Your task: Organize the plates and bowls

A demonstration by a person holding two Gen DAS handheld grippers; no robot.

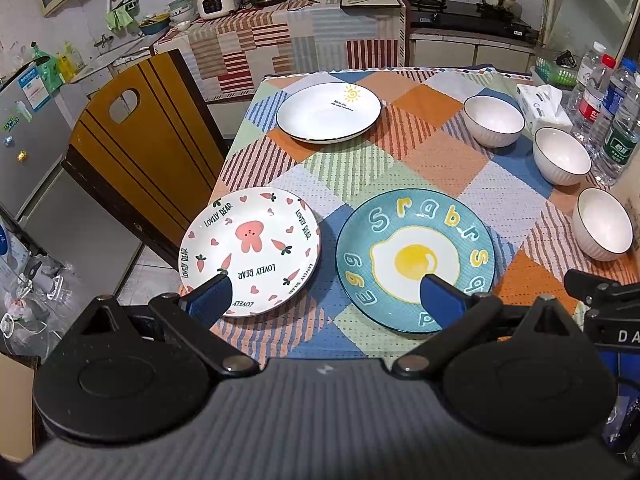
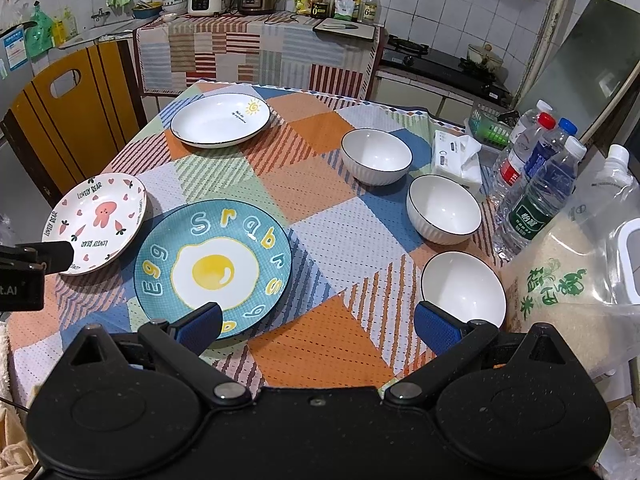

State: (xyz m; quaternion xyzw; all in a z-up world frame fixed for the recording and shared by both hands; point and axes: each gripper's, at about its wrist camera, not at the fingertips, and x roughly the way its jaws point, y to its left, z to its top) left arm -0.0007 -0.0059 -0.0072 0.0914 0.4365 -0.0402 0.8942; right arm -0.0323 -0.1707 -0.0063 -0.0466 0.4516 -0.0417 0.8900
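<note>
Two hand-held claws hang above a kitchen table (image 2: 320, 184) draped in a patchwork cloth, each with its blue-padded fingers spread wide and nothing between them. The left claw (image 1: 324, 296) is poised over the near left of the table, one pad in front of the bunny plate (image 1: 250, 252), a white dish printed with carrots, hearts and "LOVELY BEAR", the other pad in front of the egg plate (image 1: 416, 260), a teal dish painted with a fried egg. The two plates lie just beside each other on the near side of the cloth; from the right wrist view their rims look as if they meet or overlap, though contact cannot be confirmed. The right claw (image 2: 316, 320) hovers over bare cloth between the egg plate and the nearest bowl (image 2: 464, 290).

Farther back on the left sits the sun plate (image 1: 329, 112), white with a dark rim and a small yellow sun, apart from the others. Three white bowls with dark rims stand in a line down the right side: the nearest one, a middle bowl (image 2: 444, 208) and a far bowl (image 2: 376, 155). Every plate and bowl is upright and holds no food.

Beyond the bowls are a tissue box (image 2: 456, 160), a cluster of water bottles (image 2: 536, 184) and a clear bag of rice (image 2: 568, 300) at the right edge. A wooden chair (image 1: 144, 140) stands at the table's left.
</note>
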